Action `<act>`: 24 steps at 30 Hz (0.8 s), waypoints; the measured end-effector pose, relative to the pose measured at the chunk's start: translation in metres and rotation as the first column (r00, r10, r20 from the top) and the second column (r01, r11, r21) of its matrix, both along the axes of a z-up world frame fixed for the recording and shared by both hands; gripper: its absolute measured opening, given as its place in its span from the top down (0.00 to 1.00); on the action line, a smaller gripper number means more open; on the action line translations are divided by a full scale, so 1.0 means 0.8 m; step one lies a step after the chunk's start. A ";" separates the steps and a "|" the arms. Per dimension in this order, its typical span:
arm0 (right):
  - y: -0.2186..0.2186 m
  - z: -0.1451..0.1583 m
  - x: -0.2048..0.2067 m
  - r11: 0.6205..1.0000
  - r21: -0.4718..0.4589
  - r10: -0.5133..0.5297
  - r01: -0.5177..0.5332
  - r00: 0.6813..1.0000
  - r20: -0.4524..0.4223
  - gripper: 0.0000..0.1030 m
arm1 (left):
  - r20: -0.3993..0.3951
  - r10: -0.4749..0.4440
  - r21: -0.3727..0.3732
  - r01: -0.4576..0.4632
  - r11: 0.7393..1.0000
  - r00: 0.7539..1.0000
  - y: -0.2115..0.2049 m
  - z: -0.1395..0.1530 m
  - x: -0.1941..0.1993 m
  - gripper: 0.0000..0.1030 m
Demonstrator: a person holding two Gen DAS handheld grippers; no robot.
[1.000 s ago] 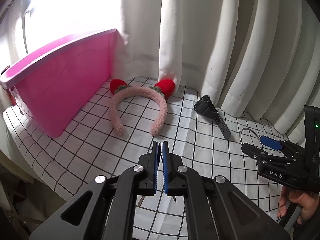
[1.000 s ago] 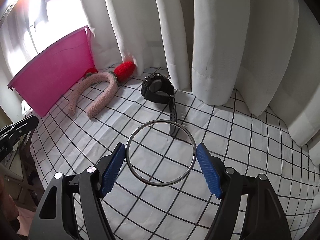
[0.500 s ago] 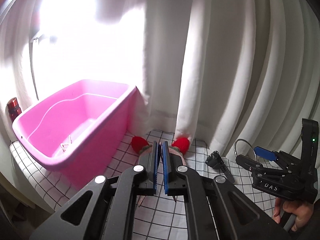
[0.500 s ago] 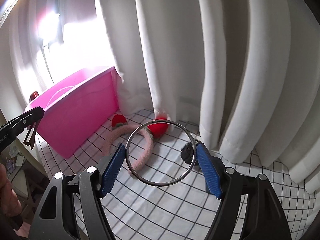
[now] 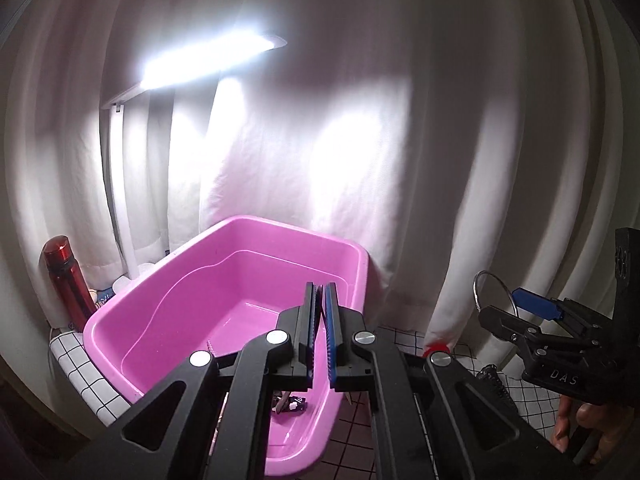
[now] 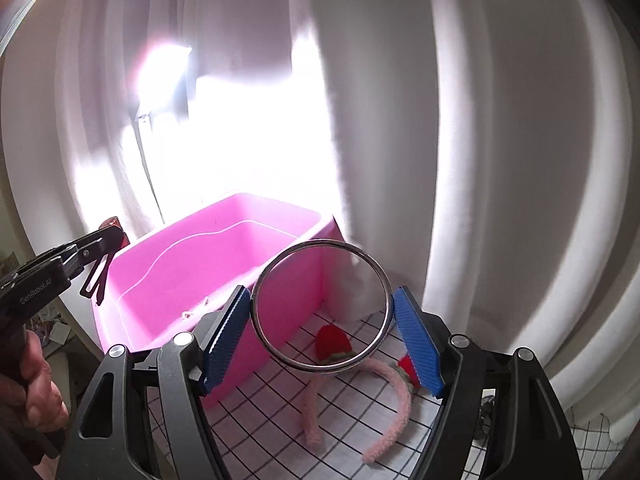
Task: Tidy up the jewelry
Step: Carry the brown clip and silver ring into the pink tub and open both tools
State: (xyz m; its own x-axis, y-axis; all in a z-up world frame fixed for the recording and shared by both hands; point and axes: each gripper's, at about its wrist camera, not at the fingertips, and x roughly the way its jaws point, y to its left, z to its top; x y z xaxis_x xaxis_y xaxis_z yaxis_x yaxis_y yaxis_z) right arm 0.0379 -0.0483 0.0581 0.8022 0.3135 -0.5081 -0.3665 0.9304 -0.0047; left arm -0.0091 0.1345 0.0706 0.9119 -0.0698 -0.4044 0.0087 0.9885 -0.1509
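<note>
My right claw grips a thin round metal bangle; my left claw, marked "GenRobot.AI", is clenched above the glossy pink tub.

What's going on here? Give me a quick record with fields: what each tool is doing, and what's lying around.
Right gripper: jaws clamped across a metal ring
Left gripper: jaws shut, nothing visible between them
Pink bin: open, a few small items on its floor
Fuzzy pink headband: on the checked cloth
Red bottle: upright beside the bin
</note>
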 end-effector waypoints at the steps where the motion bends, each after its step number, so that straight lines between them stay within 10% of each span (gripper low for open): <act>1: 0.012 0.002 0.006 1.000 0.000 0.014 -0.014 1.000 0.001 0.31 | -0.003 0.011 -0.002 -0.011 1.000 1.000 0.011 0.000 0.003 0.95; 24: 0.194 -0.059 0.117 0.973 -0.108 0.181 -0.204 0.964 -0.193 0.31 | -0.244 0.185 0.012 -0.188 0.982 0.952 0.125 -0.074 0.090 0.95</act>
State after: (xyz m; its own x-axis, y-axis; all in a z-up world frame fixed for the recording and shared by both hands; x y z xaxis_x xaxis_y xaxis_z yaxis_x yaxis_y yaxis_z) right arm 0.1313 0.1069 0.0108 0.6241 0.3776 -0.6840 -0.5445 0.8381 -0.0341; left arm 0.0632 0.2344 0.0117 0.7836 0.0860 -0.6153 -0.2137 0.9673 -0.1370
